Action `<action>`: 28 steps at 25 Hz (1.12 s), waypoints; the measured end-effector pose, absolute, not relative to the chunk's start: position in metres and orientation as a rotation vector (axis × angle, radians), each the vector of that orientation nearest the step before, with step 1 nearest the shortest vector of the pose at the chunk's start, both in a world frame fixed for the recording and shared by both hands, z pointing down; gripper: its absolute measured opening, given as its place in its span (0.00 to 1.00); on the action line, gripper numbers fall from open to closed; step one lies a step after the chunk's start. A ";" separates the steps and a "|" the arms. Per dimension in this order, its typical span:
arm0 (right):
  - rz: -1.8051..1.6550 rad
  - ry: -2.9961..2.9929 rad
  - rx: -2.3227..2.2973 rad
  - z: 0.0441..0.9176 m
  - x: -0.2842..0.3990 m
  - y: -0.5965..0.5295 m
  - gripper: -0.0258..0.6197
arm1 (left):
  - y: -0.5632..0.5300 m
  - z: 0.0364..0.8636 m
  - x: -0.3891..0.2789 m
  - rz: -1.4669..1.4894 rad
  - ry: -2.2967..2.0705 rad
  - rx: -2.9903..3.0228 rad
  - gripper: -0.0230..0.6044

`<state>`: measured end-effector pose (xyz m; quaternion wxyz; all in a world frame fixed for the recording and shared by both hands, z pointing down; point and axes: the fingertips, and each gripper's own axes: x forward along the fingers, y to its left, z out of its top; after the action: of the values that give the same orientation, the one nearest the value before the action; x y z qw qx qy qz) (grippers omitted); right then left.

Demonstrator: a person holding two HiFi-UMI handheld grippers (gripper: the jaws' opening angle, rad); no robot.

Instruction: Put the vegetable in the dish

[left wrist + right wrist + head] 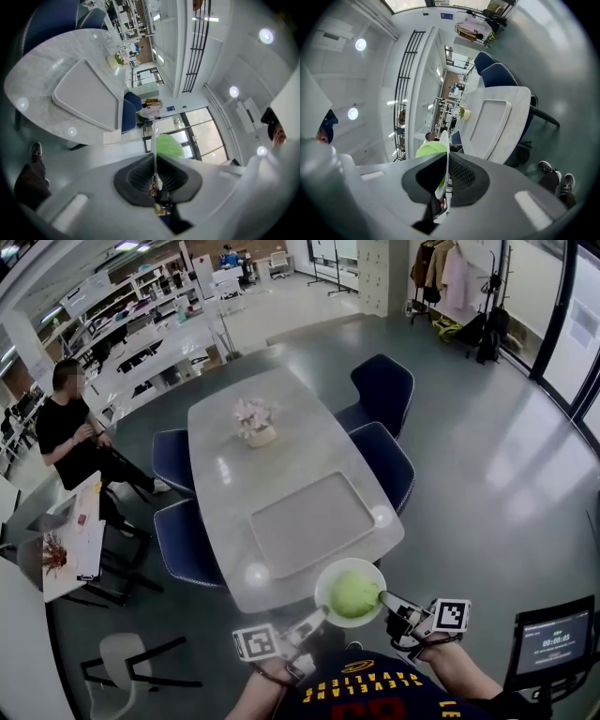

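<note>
Green vegetable (pixel 354 595) inside the white dish (pixel 322 592), left gripper (pixel 317 616) and right gripper (pixel 385 598) both clamped on its rim

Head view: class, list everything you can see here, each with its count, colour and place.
Table: one, pale grey, centre.
Tray: one, grey, on the table's near end.
Flowers: one pot, pink-white, on the table's far half.
Chairs: four, dark blue, two each side of the table.
Dish: one, white, at the table's near edge.
Vegetable: one, green, in the dish.
Seated person: one, black top, far left.
Left gripper: one, grey, shut on the dish's rim.
Right gripper: one, grey, shut on the opposite rim.
</note>
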<state>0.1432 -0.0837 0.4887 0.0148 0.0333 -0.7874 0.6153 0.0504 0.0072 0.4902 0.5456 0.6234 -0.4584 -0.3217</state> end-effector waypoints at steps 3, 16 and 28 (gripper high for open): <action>1.909 -2.461 0.108 0.483 0.122 -0.104 0.07 | -0.013 0.490 0.028 -0.750 -1.096 1.481 0.06; 1.893 -2.413 0.072 0.485 0.024 -0.168 0.06 | -0.073 0.492 -0.064 -0.807 -1.107 1.433 0.06; 1.826 -2.363 -0.033 0.478 -0.038 -0.188 0.06 | -0.084 0.494 -0.117 -0.868 -1.169 1.361 0.06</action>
<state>-0.0383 -0.1881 0.4781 0.0775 -0.0110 -0.7888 0.6096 -0.1168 -0.0842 0.4936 0.5432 0.5734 -0.4926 -0.3655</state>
